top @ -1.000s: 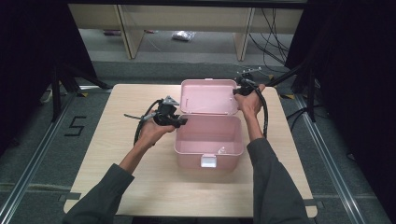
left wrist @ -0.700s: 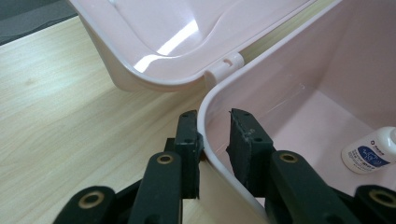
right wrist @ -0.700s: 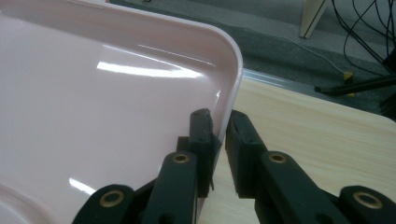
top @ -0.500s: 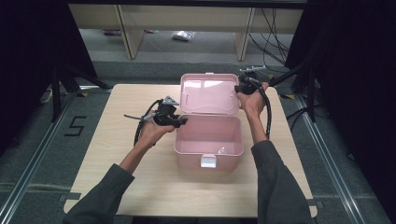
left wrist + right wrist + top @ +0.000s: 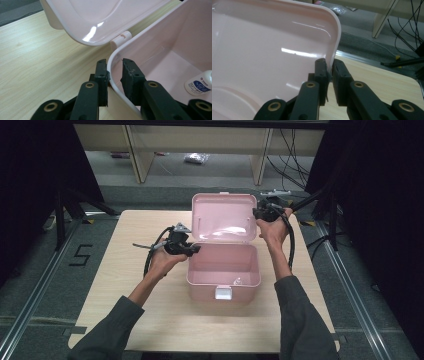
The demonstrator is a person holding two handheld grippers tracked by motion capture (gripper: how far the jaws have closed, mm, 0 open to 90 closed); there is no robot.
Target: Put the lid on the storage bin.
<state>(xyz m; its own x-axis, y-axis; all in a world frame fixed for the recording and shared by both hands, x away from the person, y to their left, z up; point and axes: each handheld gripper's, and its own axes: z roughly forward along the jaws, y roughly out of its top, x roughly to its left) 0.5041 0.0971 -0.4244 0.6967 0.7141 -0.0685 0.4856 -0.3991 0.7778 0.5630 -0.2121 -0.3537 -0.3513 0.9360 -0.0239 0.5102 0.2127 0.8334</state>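
Note:
A pink plastic box (image 5: 247,290) stands open in the middle of the wooden table, with its lid (image 5: 223,217) swung up at the back. My left gripper (image 5: 192,249) straddles the box's left wall near the hinge (image 5: 121,38). One pad lies outside and one inside, and its jaws (image 5: 115,63) have just closed further onto the wall. My right gripper (image 5: 257,214) is shut on the lid's right edge; the pads (image 5: 329,62) pinch the rim of the lid (image 5: 274,45). A small white bottle (image 5: 200,83) with a blue label lies on the box floor (image 5: 238,281).
The wooden table (image 5: 150,320) has bare room in front and to the left of the box. Behind the table stand wooden shelf legs (image 5: 260,160), and black cables (image 5: 407,30) run over the floor at the right. A "5" (image 5: 80,255) marks the floor at the left.
The right hand has moved up and back with the lid's edge, and the lid now stands more upright. The left hand has stayed at the box wall.

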